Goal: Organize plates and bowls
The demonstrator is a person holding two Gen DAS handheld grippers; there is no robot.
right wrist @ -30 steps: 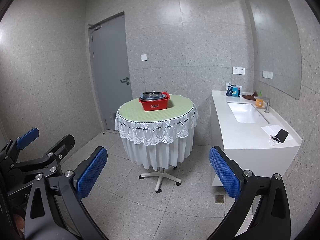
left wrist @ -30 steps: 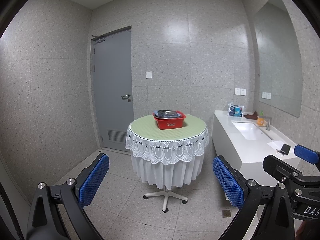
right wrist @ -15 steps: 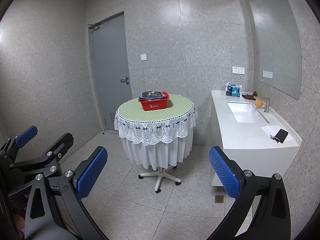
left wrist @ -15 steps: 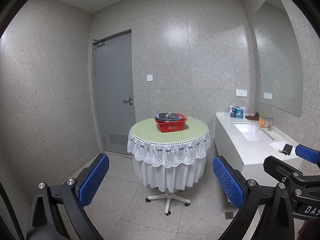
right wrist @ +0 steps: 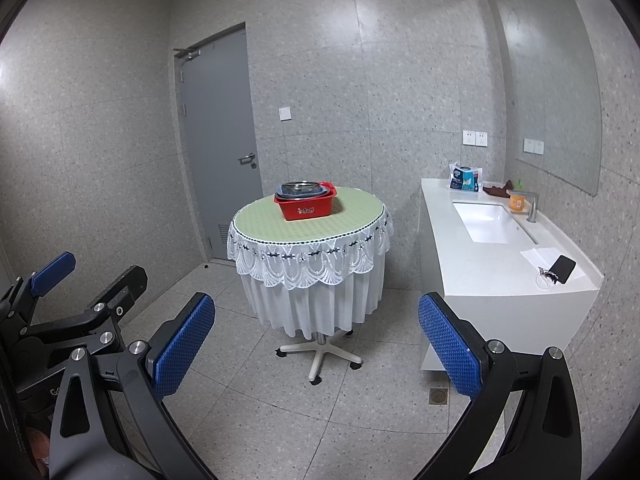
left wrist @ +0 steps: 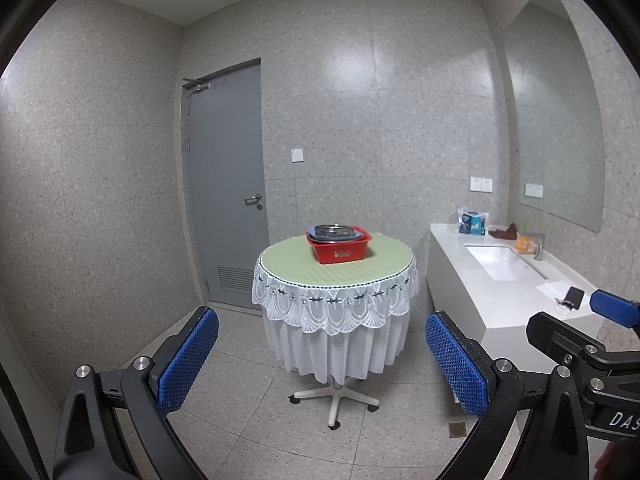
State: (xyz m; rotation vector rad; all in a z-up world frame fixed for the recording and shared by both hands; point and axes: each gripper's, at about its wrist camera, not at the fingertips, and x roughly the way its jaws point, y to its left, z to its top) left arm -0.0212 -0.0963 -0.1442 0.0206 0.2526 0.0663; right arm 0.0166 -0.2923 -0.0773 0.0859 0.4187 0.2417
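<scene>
Both grippers hang well back from the round table [left wrist: 336, 264], and nothing is in either one: the left gripper [left wrist: 322, 356] has its blue pads spread wide, and the right gripper [right wrist: 316, 344] is just as wide apart. On the green tabletop sits the red basin [left wrist: 340, 249] (set toward the far side), with the stacked plates and bowls [left wrist: 336, 231] resting inside it, rims above the edge. Off to the right runs the white sink counter [right wrist: 492, 264], a phone [right wrist: 563, 268] lying on it.
</scene>
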